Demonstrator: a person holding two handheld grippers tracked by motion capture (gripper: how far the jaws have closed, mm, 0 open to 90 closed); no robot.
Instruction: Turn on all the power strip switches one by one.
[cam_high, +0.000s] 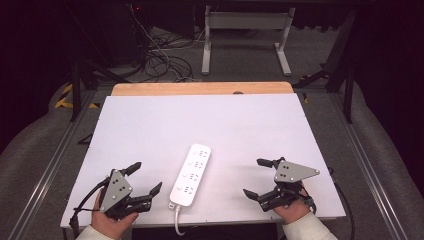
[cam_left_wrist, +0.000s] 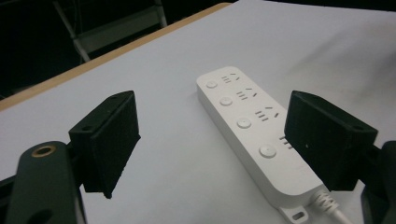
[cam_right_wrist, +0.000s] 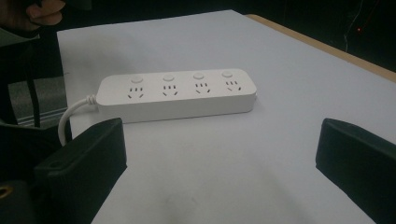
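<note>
You see a white surface (cam_high: 150, 125) with a wooden edge (cam_high: 200, 89) at its far side. Beyond it, cables (cam_high: 160, 60) lie on the floor beside a white frame (cam_high: 245, 22).

Tabletop (cam_high: 215, 120) white, matte, with a bare wooden strip (cam_high: 200, 88) along the far edge. Grey floor (cam_high: 240, 57) beyond. A white metal table frame (cam_high: 246, 37) stands at the back. Tangle of dark cables (cam_high: 160, 62) on the floor, back left. Yellow-black hazard tape (cam_high: 65, 96) at left. Metal rails (cam_high: 47, 167) flank both sides. Surroundings dark; light falls mainly on the tabletop.
</note>
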